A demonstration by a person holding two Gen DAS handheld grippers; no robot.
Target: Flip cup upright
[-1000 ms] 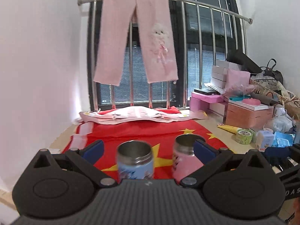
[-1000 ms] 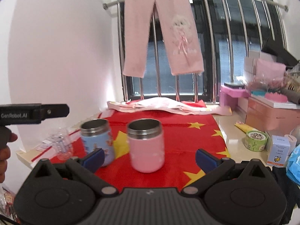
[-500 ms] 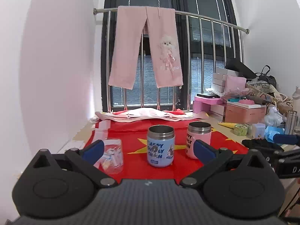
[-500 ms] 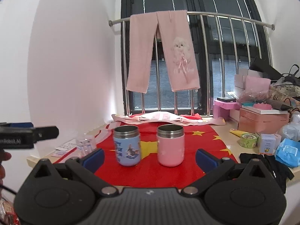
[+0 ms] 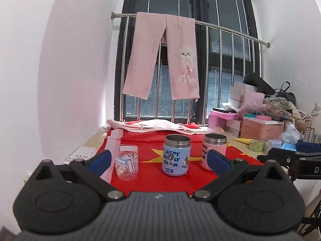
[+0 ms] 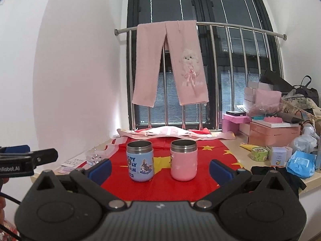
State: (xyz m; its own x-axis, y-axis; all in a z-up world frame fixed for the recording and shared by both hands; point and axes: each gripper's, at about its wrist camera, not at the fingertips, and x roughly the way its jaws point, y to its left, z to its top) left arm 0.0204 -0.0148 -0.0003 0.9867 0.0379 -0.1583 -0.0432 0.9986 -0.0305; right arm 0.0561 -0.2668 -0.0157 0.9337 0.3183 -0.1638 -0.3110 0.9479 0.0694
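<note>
Blue cup (image 6: pixel 140 161) and pink cup (image 6: pixel 184 160) stand upright, frame centre, on the red cloth (image 6: pixel 160 188). Steel-rimmed, rigid, probably light, smooth-sided; grip mid-body. Left gripper (image 5: pixel 158 161) and right gripper (image 6: pixel 159 169) both spread apart, holding nothing.

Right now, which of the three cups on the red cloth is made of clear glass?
The clear glass cup, leftmost at the cloth's left edge, has cartoon stickers on it. The blue cup and pink cup are opaque with open steel rims.
</note>
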